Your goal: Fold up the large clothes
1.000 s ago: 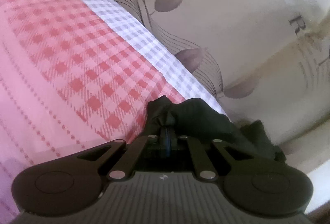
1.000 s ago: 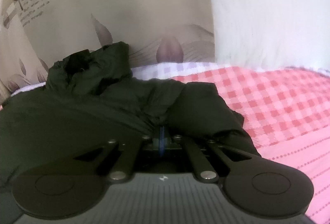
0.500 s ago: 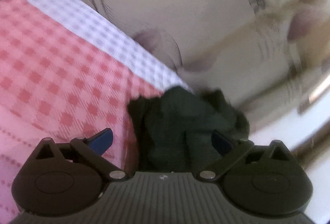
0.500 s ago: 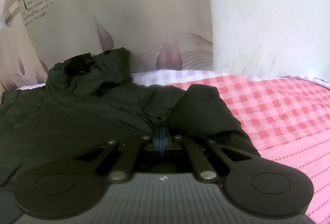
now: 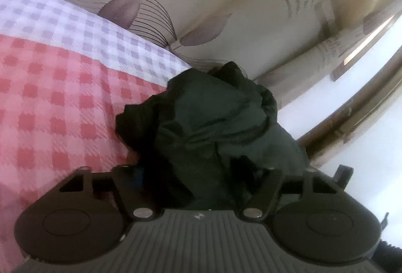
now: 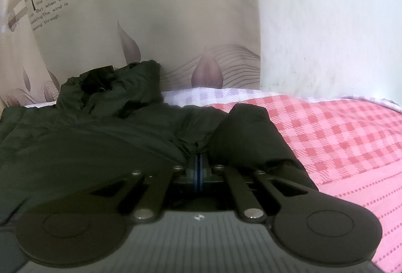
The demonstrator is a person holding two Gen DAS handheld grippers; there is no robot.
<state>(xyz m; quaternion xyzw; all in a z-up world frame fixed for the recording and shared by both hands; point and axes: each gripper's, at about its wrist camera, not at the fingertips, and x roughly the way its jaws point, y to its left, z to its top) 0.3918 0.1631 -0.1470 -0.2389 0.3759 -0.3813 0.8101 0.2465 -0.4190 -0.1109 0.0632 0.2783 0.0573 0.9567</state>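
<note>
The dark green padded jacket point(image 6: 105, 137) lies on the pink checked bed point(image 6: 339, 132), its bunched end straight ahead between the closing, still spread left gripper point(image 5: 201, 172), while the right gripper point(image 6: 198, 167), pressed together, pinches its fold

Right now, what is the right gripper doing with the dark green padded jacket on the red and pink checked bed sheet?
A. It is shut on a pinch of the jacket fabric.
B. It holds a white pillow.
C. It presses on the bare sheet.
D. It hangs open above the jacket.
A: in the right wrist view the right gripper has its blue pads together with dark green padded jacket fabric bunched at their tips.
</note>
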